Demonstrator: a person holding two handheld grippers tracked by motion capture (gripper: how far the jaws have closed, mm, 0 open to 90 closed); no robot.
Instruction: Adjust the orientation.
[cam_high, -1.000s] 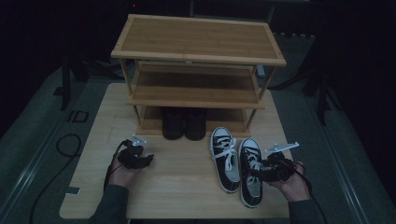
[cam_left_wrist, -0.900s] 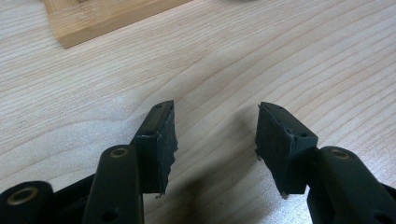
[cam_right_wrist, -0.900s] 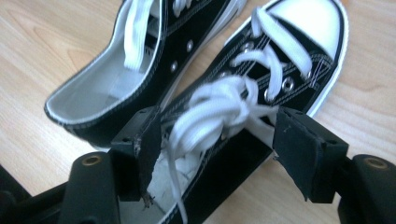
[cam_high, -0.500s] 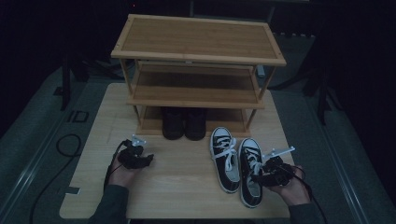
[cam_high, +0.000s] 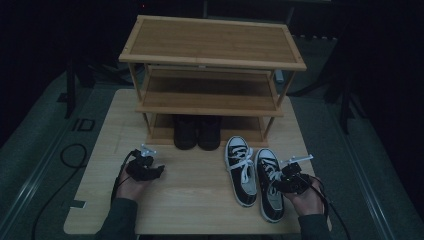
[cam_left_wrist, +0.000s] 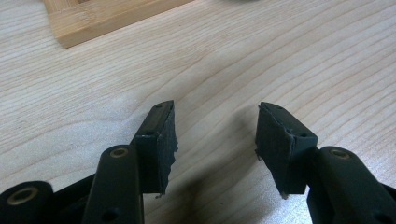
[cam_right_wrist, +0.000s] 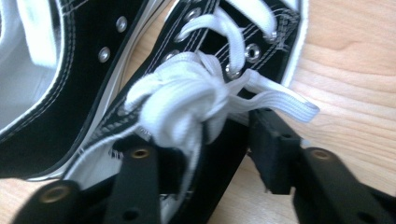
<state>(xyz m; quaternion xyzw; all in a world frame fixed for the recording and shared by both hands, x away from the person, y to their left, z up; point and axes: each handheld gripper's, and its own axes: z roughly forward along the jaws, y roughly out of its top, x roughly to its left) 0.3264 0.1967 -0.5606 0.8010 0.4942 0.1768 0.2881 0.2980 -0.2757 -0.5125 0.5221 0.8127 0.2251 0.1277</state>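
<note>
Right gripper view | R claw (cam_right_wrist: 205, 154) closing astride sneaker (cam_right_wrist: 154, 93) collar | L claw (cam_left_wrist: 215, 135) apart

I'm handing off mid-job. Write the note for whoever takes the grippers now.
Left gripper: open, nothing between its jaws, resting low over the bare table.
Right gripper: its jaws have just been closing around the side wall of the right sneaker, one jaw inside the opening; whether the grip is firm yet is unclear.
Things: left sneaker lies beside it in front of the shoe rack; a dark pair already sits on the bottom shelf.
Done: the dark pair is shelved.
Left: probably lift and shelve both sneakers.
</note>
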